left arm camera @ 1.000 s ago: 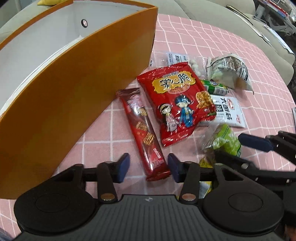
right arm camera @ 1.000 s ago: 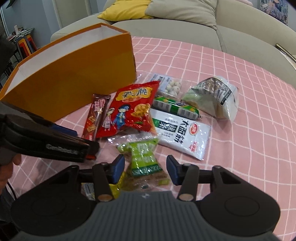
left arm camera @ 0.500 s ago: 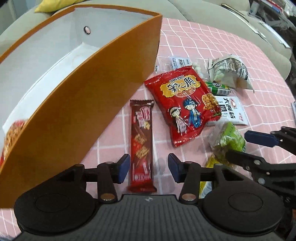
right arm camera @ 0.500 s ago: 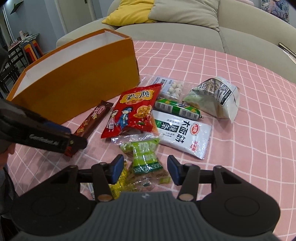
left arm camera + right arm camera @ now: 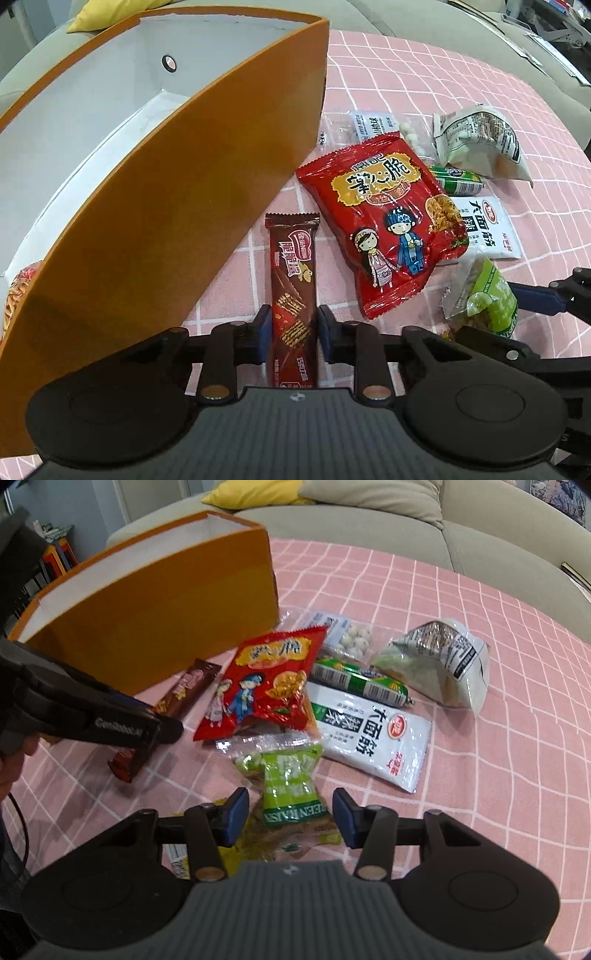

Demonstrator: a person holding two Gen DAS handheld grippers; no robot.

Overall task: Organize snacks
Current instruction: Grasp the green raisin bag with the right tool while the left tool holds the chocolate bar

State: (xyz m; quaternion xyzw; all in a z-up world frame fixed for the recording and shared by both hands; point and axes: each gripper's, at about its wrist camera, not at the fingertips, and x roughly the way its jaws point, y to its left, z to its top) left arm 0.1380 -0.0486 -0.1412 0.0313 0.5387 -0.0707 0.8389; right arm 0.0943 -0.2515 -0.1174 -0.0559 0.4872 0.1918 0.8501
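Left gripper [image 5: 291, 332] clamped on the brown wafer bar [image 5: 293, 284] lying on the pink checked surface [image 5: 424, 92] beside the orange box [image 5: 166, 206], right gripper [image 5: 289, 814] jaws closing, still apart, astride the green raisin packet [image 5: 291, 786], pads not touching it

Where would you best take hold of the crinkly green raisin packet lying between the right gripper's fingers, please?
Probably across the narrow pinched waist of the crinkly green raisin packet, coming from above. It lies flat on the pink checked tablecloth, and the right gripper, jaws closing but not yet touching, already straddles that part.
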